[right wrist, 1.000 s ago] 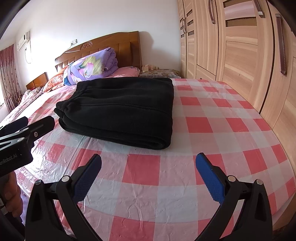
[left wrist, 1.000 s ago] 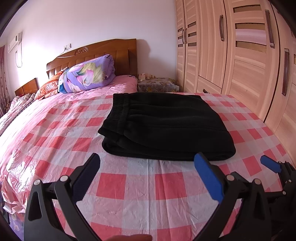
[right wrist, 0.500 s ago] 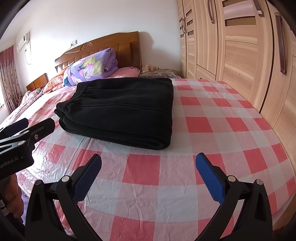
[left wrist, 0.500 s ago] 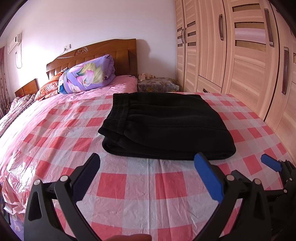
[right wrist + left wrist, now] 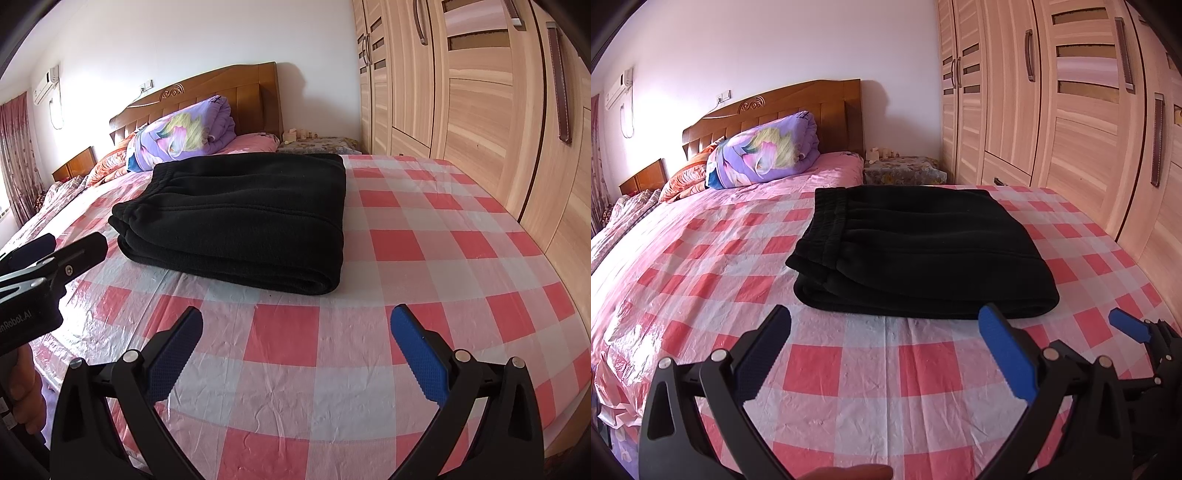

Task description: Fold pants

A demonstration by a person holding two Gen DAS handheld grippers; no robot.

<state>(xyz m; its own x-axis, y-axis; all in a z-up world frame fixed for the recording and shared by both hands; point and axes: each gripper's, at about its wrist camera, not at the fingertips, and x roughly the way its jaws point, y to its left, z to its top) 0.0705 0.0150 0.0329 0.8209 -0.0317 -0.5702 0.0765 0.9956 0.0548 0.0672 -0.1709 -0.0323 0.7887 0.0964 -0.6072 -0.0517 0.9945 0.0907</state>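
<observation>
The black pants lie folded in a thick rectangle on the pink checked bed cover, waistband to the left. They also show in the right wrist view. My left gripper is open and empty, held back from the pants' near edge. My right gripper is open and empty, a little nearer than the pants' right corner. The right gripper's blue fingertip shows at the right edge of the left wrist view. The left gripper's body shows at the left of the right wrist view.
A rolled purple floral quilt lies by the wooden headboard. A tall wooden wardrobe runs close along the bed's right side. A small bedside table stands at the far corner.
</observation>
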